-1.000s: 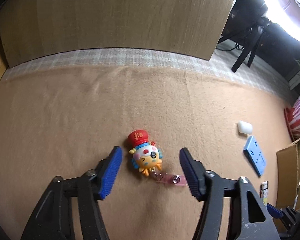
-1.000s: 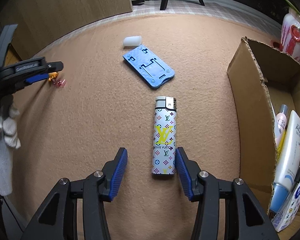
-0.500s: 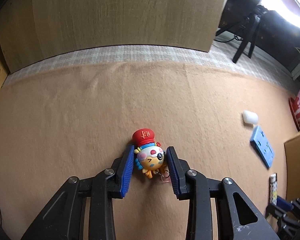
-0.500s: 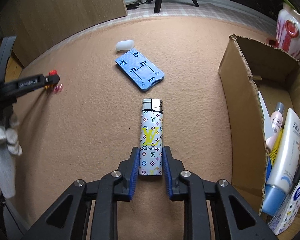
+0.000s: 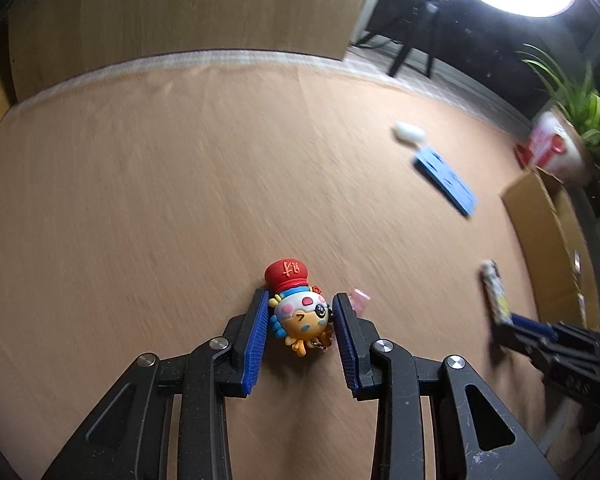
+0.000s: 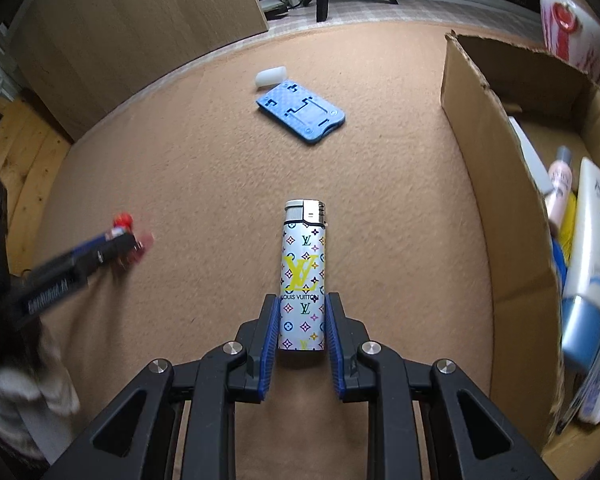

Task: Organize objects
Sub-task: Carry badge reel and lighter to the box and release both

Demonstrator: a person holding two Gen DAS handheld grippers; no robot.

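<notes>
My left gripper (image 5: 301,312) is shut on a cartoon keychain figure (image 5: 299,312) with a red hat, held above the tan cloth; its pink clip (image 5: 360,300) sticks out to the right. My right gripper (image 6: 302,322) is shut on a white patterned lighter (image 6: 303,276), its metal cap pointing away from me. The lighter also shows blurred in the left wrist view (image 5: 496,296). The left gripper appears blurred at the left of the right wrist view (image 6: 112,240).
A blue phone stand (image 6: 300,112) and a white capsule (image 6: 271,77) lie further back on the cloth. An open cardboard box (image 6: 484,176) with bottles and tubes stands at the right. A wooden panel (image 5: 180,8) rises behind the cloth. A red-white pot (image 5: 556,150) stands beyond the box.
Both grippers closed, the left on the keychain figure, the right on the lighter. Both have since lifted and moved; the left swings toward the right.
</notes>
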